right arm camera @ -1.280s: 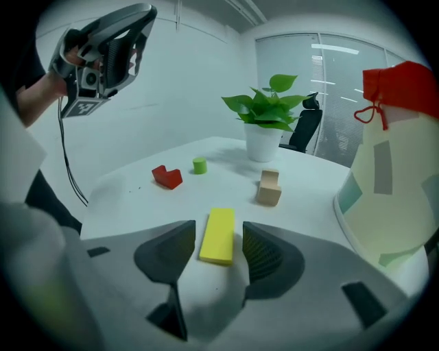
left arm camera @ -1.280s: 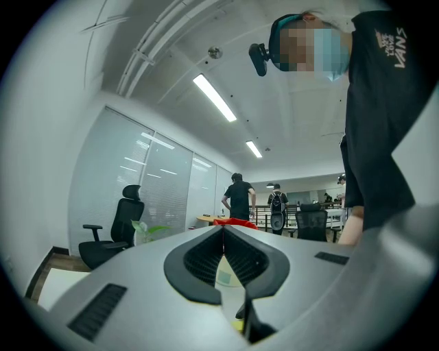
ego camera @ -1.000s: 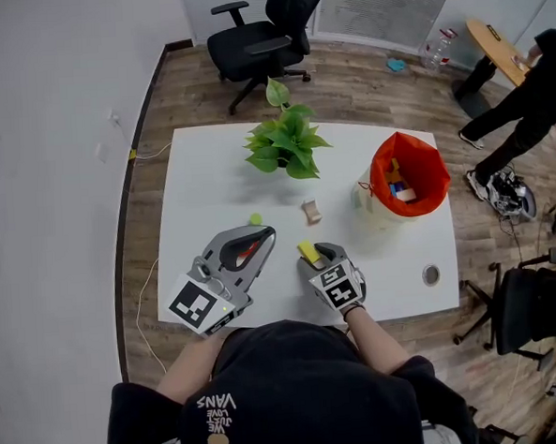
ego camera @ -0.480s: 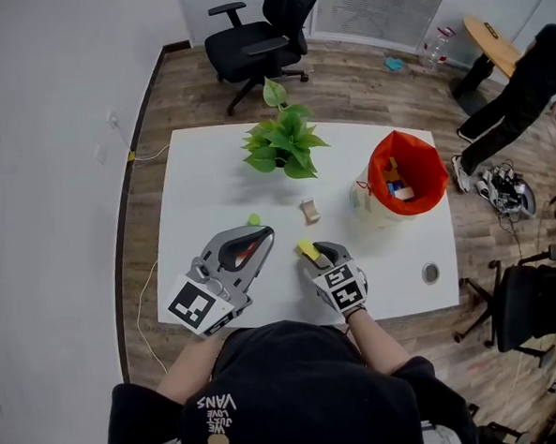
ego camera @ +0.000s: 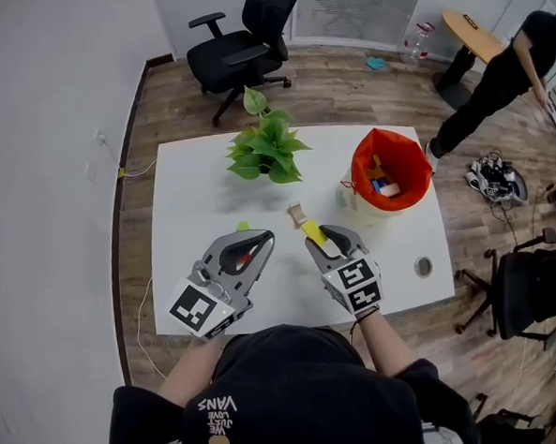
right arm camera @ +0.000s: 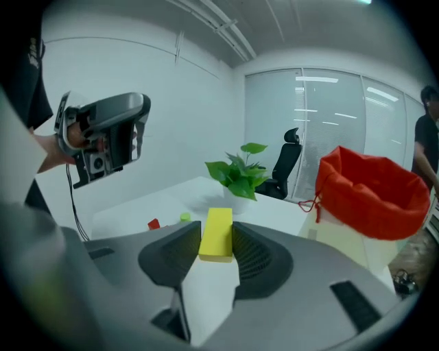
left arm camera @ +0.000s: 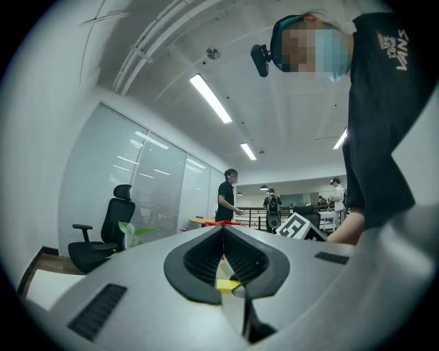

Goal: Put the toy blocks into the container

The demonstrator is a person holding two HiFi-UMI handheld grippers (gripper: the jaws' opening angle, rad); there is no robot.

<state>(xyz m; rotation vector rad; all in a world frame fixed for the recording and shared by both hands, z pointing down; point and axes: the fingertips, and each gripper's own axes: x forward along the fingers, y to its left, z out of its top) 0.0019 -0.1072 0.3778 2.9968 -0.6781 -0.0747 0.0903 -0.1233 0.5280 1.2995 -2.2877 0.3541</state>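
Right gripper [right arm camera: 216, 240]: jaws just closed on yellow block [right arm camera: 218, 221], lower centre.
Left gripper [left arm camera: 223, 230]: jaws together, empty.
Risk: block juts past the tips and may slip short of the red bag [ego camera: 418, 175], upper right.

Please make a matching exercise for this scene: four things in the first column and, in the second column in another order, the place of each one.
Things
1. yellow block
2. small green block
3. potted plant
4. red-lined container

Places
A. near the far edge of the table
B. between the jaws of the right gripper
C. on the table's right part, with blocks inside it
D. lying loose on the table, nearer the person than the plant

Pairs: 1-B, 2-D, 3-A, 4-C
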